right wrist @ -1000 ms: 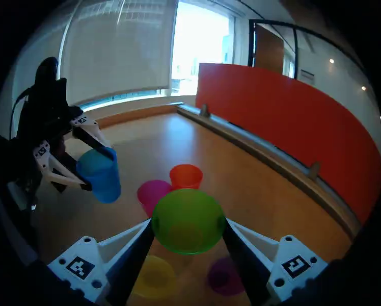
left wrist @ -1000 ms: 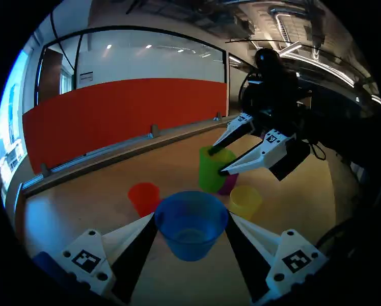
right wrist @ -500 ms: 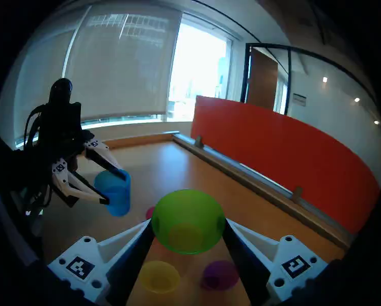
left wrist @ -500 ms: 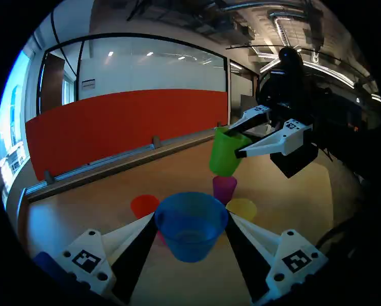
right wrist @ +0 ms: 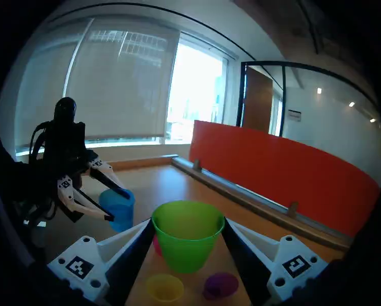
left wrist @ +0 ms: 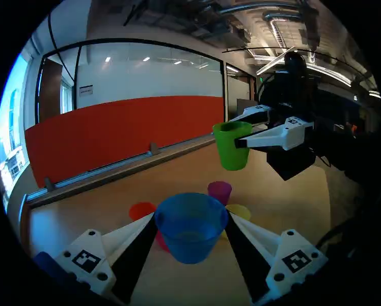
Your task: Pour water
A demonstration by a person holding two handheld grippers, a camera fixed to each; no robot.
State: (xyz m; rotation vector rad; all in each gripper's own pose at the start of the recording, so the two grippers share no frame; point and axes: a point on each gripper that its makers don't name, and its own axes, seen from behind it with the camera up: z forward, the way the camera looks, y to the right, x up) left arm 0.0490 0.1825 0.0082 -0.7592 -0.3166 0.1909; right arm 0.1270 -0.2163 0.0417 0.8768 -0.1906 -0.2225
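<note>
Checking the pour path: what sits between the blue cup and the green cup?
In the left gripper view, a purple cup and a yellow cup stand between them, lower than the held blue cup and green cup.

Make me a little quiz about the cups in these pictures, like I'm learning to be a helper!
1. True or false: the green cup is standing on the table.
2. Which cup does the left hand-held gripper hold? A yellow, B blue, C purple.
3. Fill the gap: the green cup is held ____ (upright or upside down).

Key
1. False: the right hand-held gripper holds it up in the air.
2. B, the blue cup.
3. Upright.
</note>
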